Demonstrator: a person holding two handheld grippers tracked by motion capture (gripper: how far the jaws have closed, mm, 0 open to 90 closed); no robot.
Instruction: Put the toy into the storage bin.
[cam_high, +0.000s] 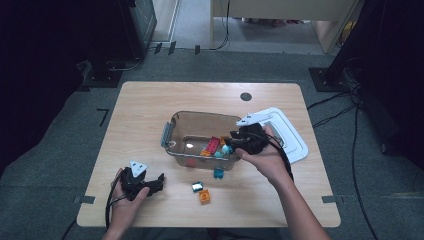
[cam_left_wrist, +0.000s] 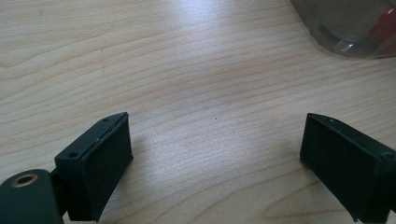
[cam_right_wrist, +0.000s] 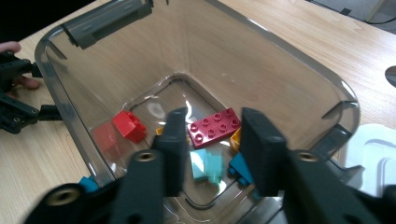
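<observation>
- The right gripper (cam_high: 231, 144) hovers over the 3 o'clock end of the clear plastic bin (cam_high: 172, 131), which sits at the middle of the wooden table (cam_high: 145, 100).
- In the right gripper view its jaws stand apart, and a pale teal brick (cam_right_wrist: 208, 165) shows blurred between them, over the bin floor; neither pad touches it.
- Under it in the bin lie a magenta brick (cam_right_wrist: 214, 127), a red brick (cam_right_wrist: 129, 125), an orange piece (cam_right_wrist: 236, 138) and a blue piece (cam_right_wrist: 240, 170).
- The left gripper (cam_high: 159, 181) rests near the table's 7 o'clock corner, jaws spread wide with only bare wood between them in the left gripper view.
- On the table at 6 o'clock from the bin lie a teal brick (cam_high: 219, 173), a small green-blue brick (cam_high: 197, 187) and an orange brick (cam_high: 204, 197).
- A white lid (cam_high: 292, 137) lies at 3 o'clock from the bin, just behind the right hand (cam_high: 265, 159).
</observation>
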